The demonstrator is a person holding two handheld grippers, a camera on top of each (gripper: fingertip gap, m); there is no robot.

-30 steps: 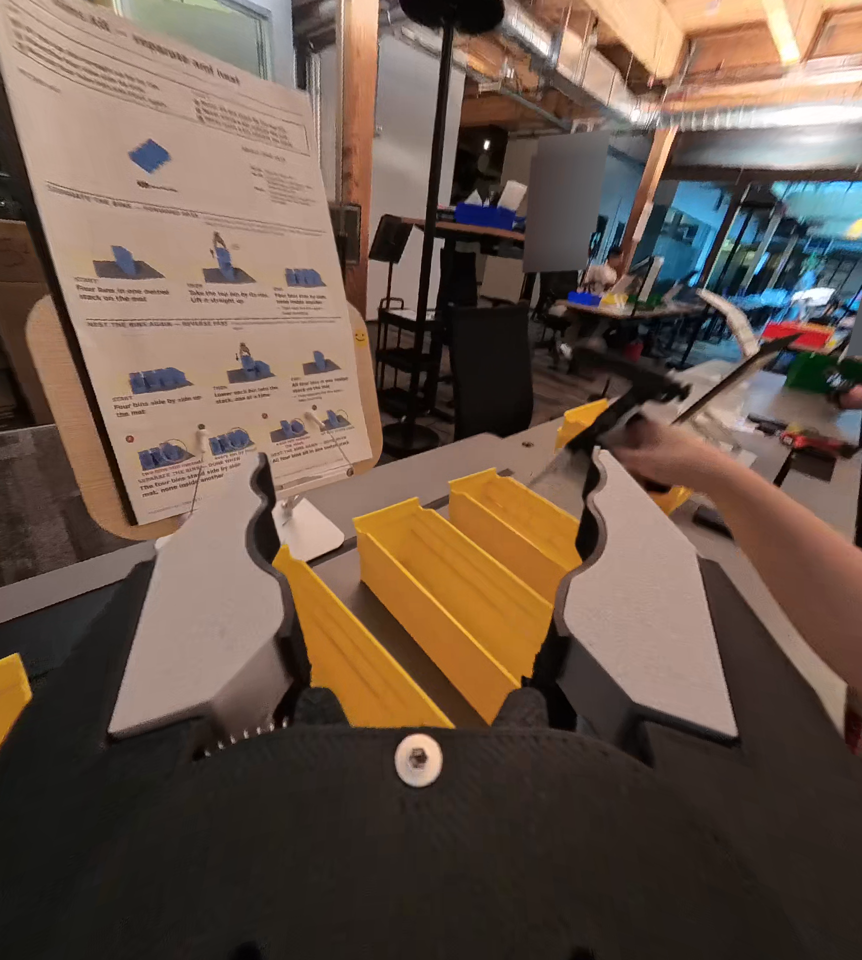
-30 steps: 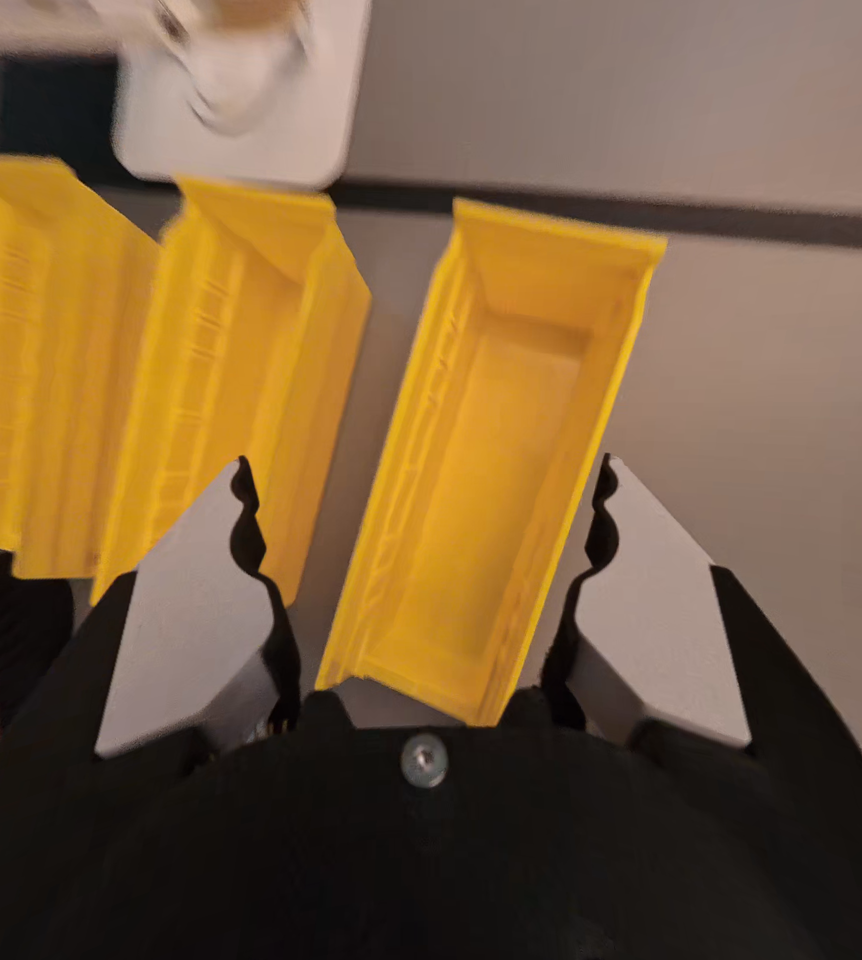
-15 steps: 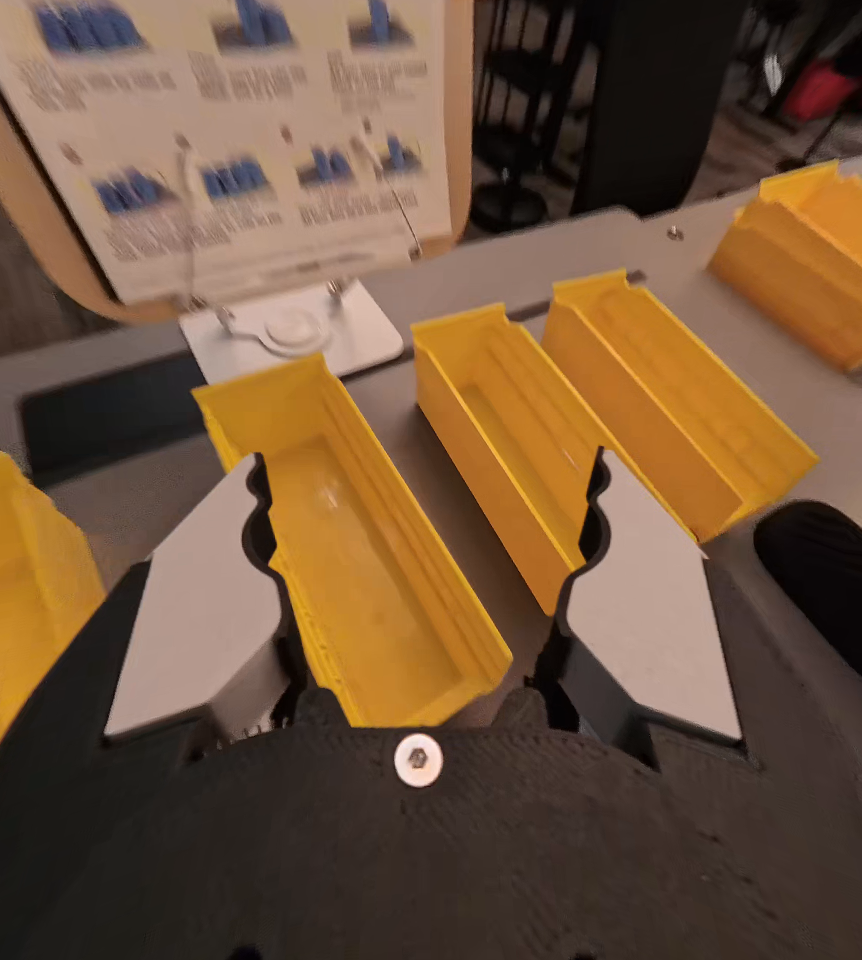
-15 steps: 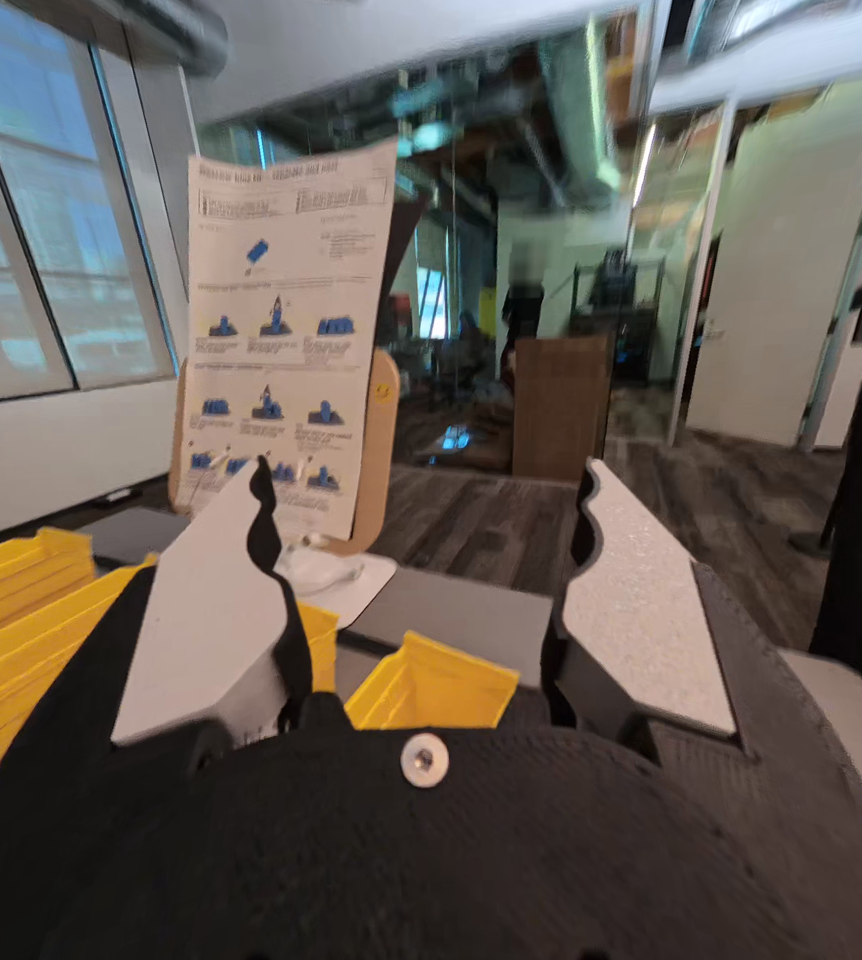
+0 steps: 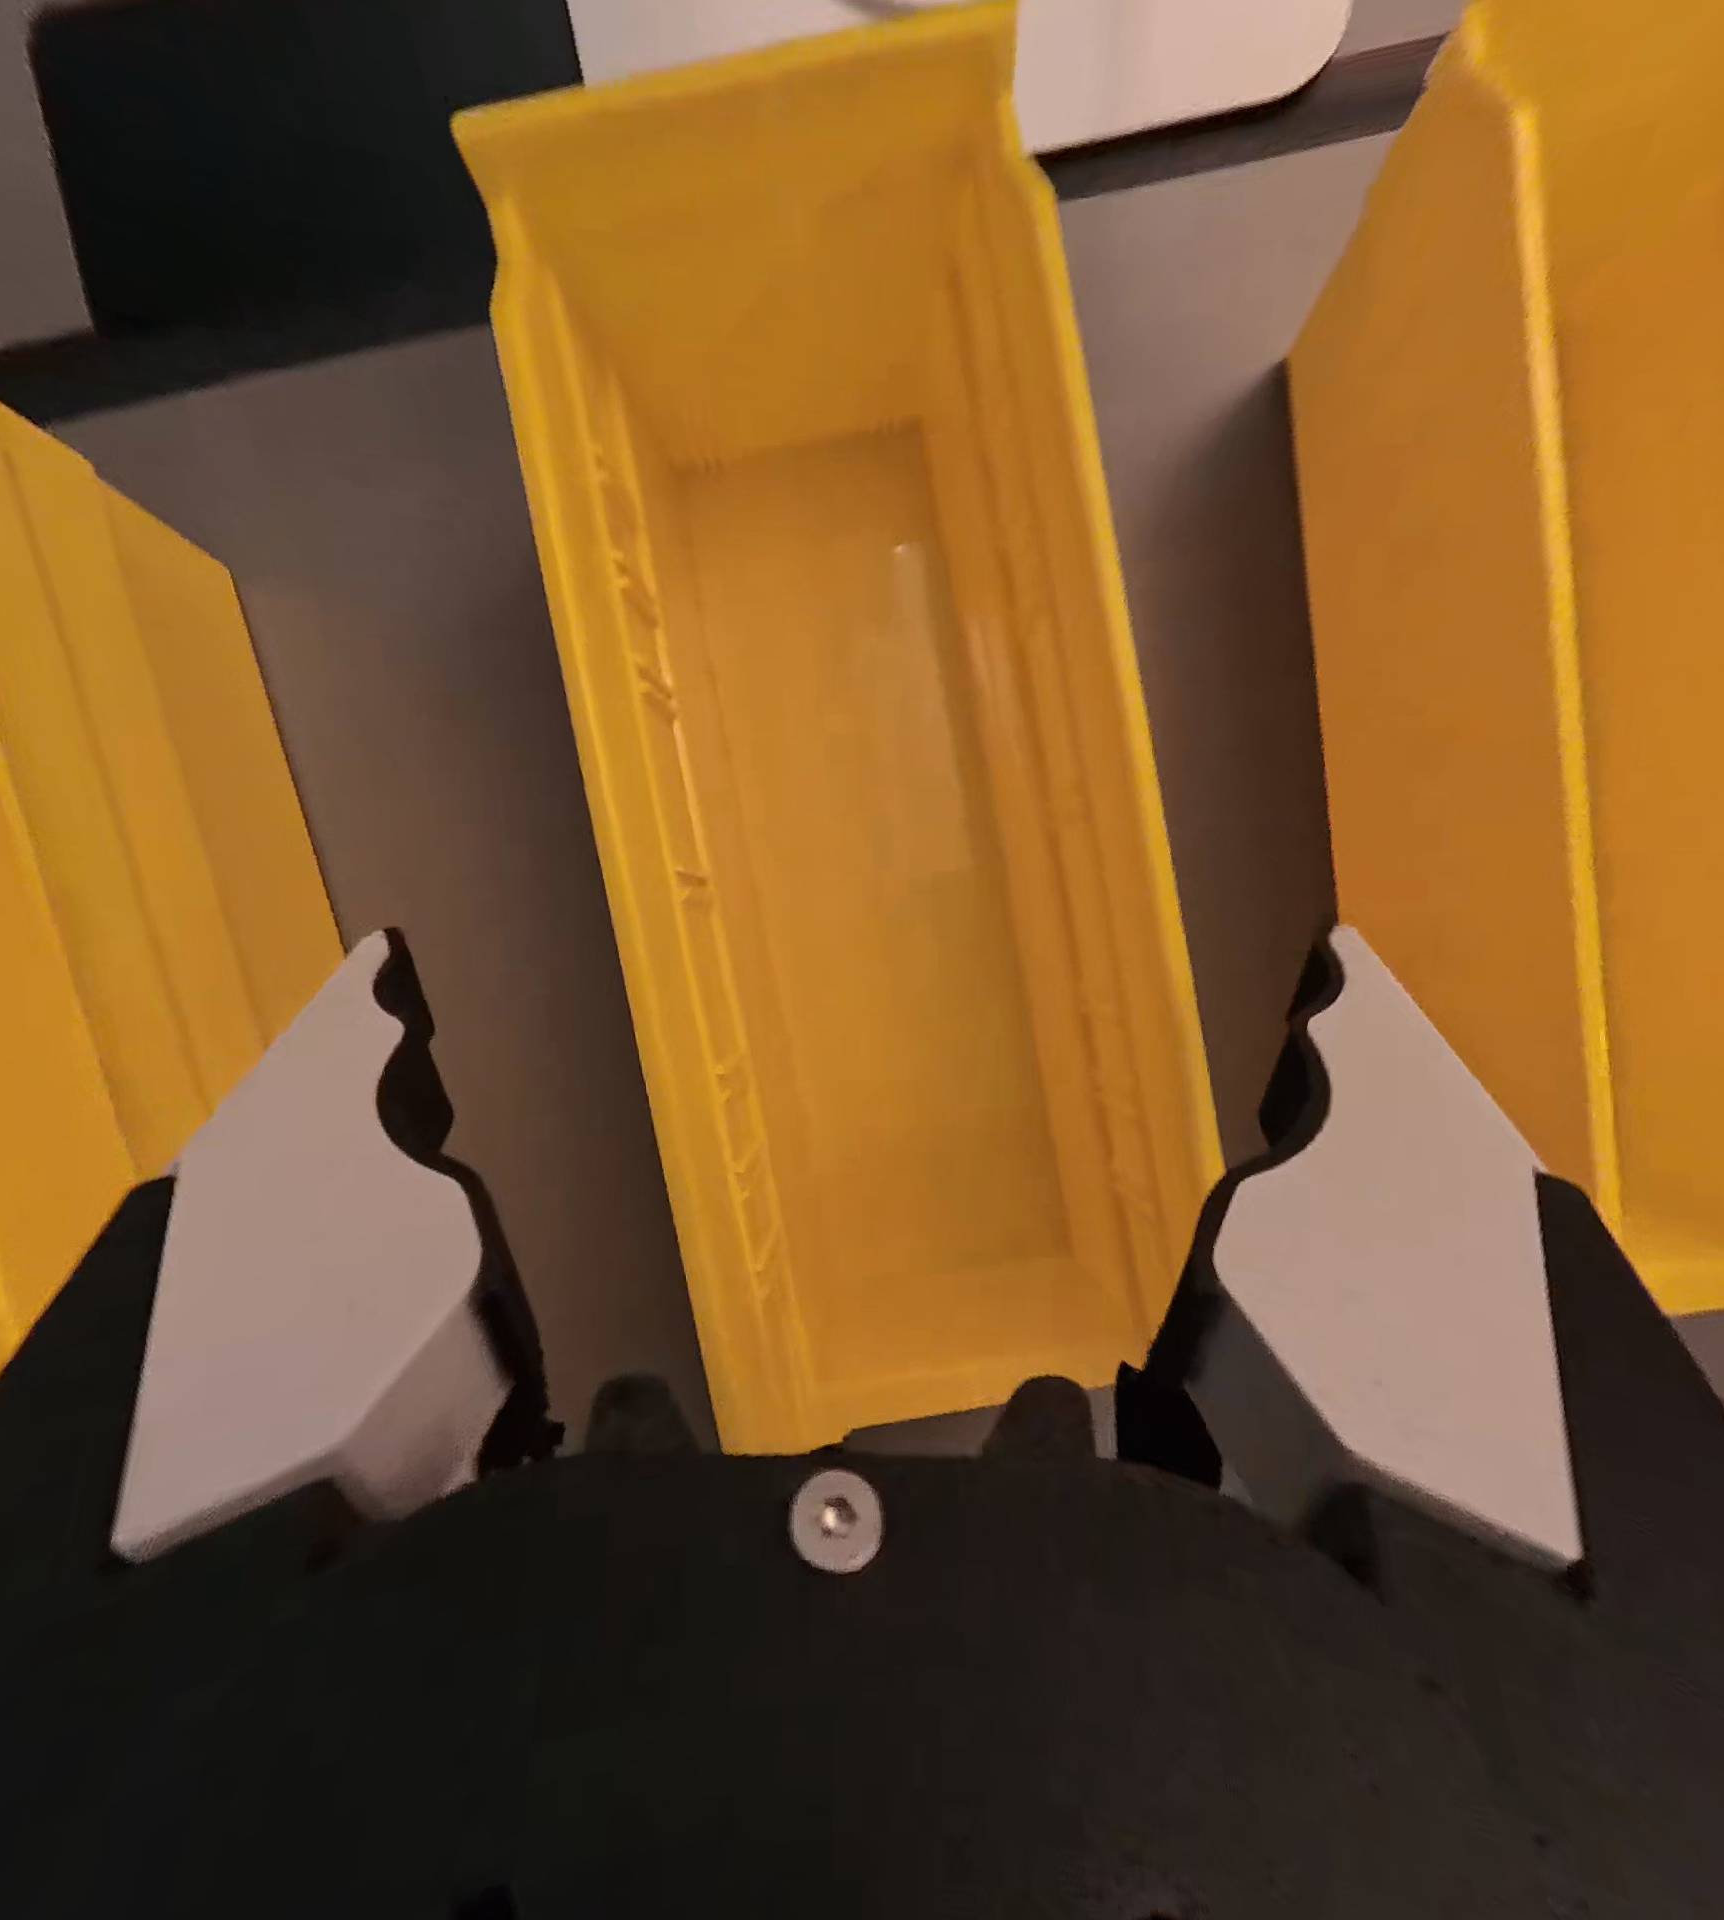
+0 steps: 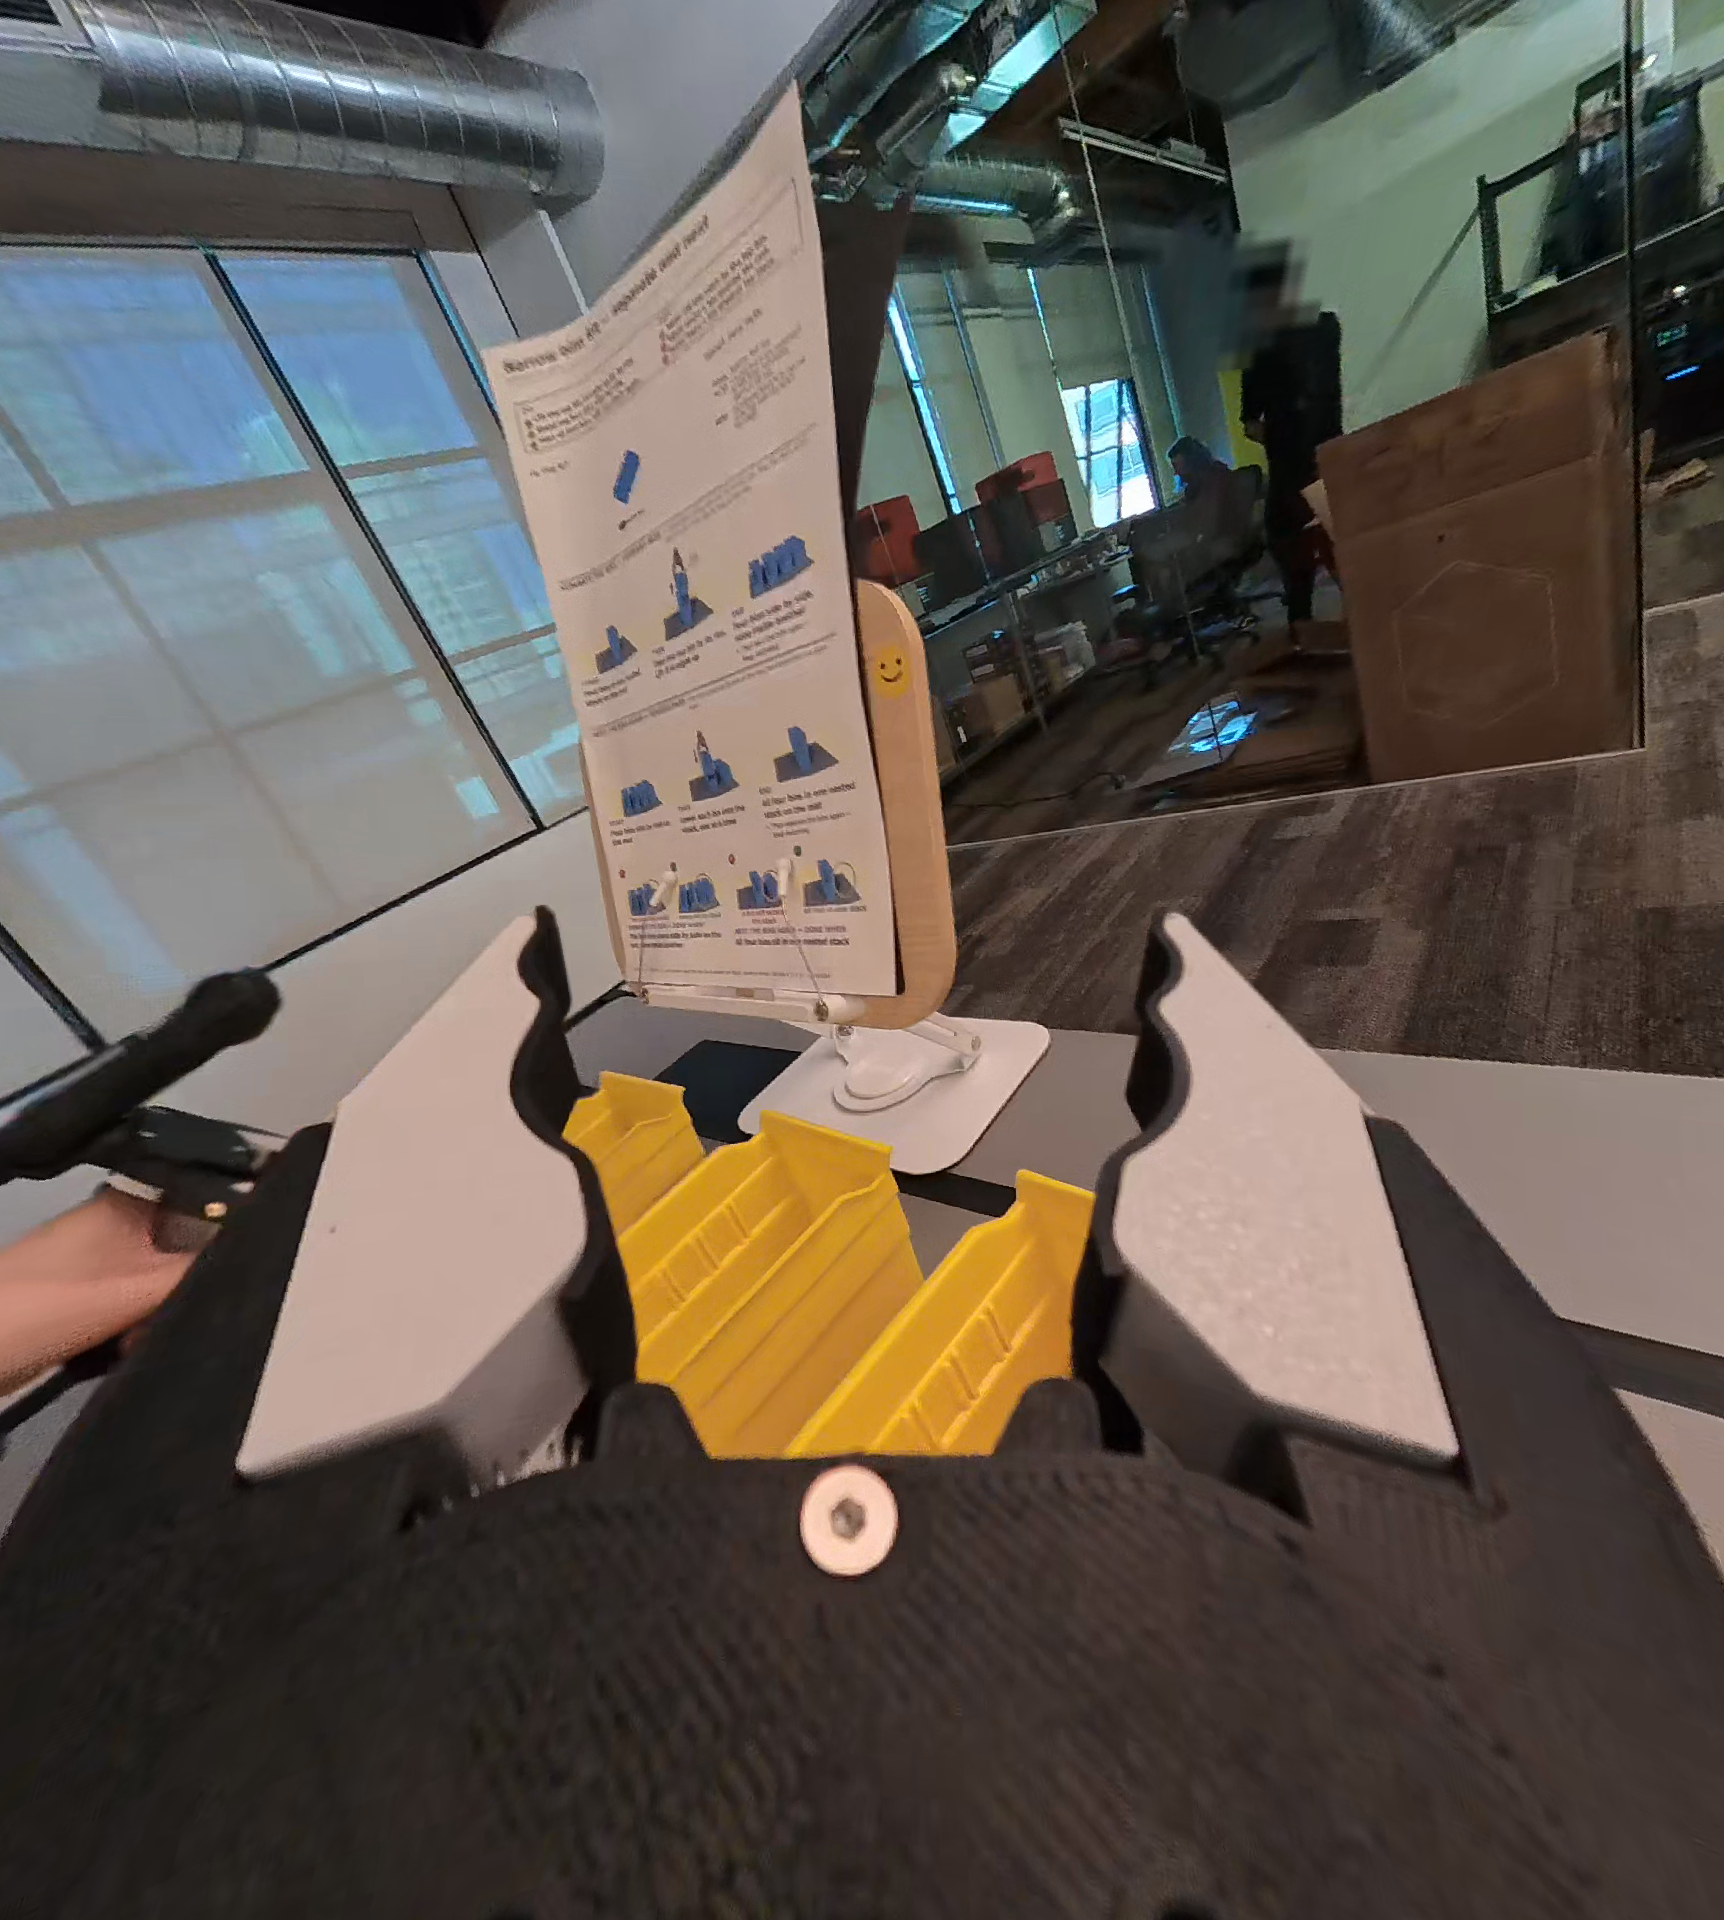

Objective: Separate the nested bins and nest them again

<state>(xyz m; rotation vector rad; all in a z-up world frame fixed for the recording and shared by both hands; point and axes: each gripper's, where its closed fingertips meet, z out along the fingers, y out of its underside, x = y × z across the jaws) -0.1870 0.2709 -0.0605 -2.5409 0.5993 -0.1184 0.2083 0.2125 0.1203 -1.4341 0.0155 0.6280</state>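
Bins sit apart on the table (image 5: 401, 665) — your left gripper (image 5: 858, 935) hangs wide over the middle yellow bin (image 5: 837, 727), pads clear; your right gripper (image 6: 853, 935) gapes wide too, grasping nothing.

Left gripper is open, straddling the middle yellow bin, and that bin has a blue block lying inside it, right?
Not quite. The left gripper is open and straddles the middle yellow bin, with a gap visible between the left finger and the bin wall, but the bin is empty: the left wrist view shows only its bare yellow floor, no blue block.
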